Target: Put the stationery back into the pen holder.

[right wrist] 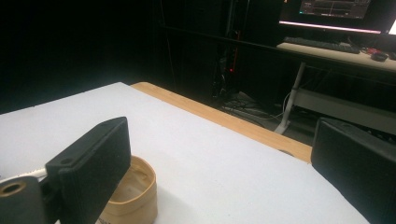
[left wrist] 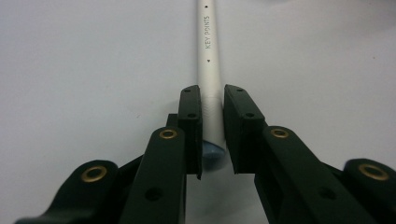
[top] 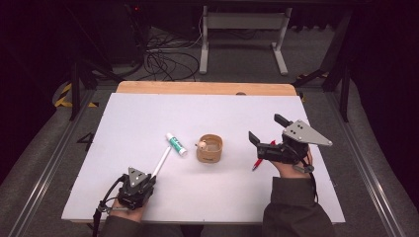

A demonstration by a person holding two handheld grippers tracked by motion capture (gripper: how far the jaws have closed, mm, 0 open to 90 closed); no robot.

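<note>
Grasp step: your left tool (left wrist: pixel 212 135) has its jaws pinched on the white pen (left wrist: pixel 209 60) lying on the table (top: pixel 148 113), at 9 o'clock of the wooden cup (top: pixel 210 148); your right tool (top: pixel 269 132) gapes empty; lift next, level.

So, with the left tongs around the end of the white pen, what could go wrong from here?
1. The left tongs grip the white pen only at its very end, so the long free part may swing or slip when lifted.
2. The pen's far tip lies close to the green-and-white tube; a swing could knock it.
3. The wooden cup is small and probably light; a bump may push it away.
</note>
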